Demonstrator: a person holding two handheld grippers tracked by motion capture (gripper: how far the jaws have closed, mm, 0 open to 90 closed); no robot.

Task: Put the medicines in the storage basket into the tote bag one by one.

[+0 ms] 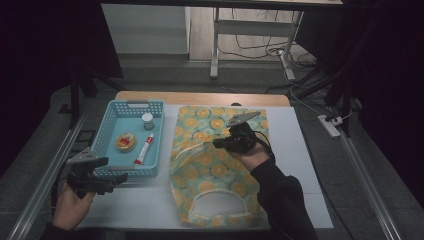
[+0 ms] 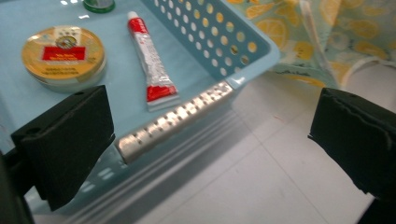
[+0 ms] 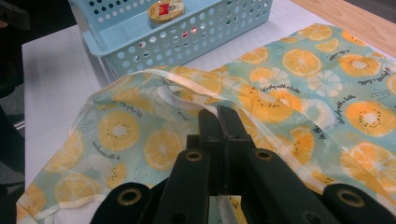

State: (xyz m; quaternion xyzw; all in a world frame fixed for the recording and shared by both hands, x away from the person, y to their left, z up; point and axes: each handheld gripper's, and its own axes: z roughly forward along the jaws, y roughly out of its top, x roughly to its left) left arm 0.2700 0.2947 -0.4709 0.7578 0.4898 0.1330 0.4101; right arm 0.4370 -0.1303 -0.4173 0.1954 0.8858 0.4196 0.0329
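Overhead, the high view is showing a fruit-print bag (image 1: 216, 165) lying flat on the white worktop (image 1: 305, 165), just beside a blue basket (image 1: 111, 114) that is holding a round tin (image 1: 125, 142), a tube (image 1: 143, 149) and a small jar (image 1: 147, 120). The right claw (image 1: 216, 143) is resting on the bag's upper edge; the left claw (image 1: 120, 181) is hovering at the basket's near rim.

Left gripper view: the left claw (image 2: 210, 140) is standing wide apart with nothing between its jaws, straddling the basket's near corner (image 2: 252, 51); tin (image 2: 63, 56) and tube (image 2: 152, 60) are lying inside, untouched.

Right gripper view: the right claw (image 3: 218, 122) is standing fully closed, pinching the bag's white-trimmed rim (image 3: 187, 86) and raising it slightly off the layer below.

Judged step: the bag's mouth is being held open for loading. The next move is probably calling for the left claw to reach into the basket, close on one item, and carry it to the lifted opening.
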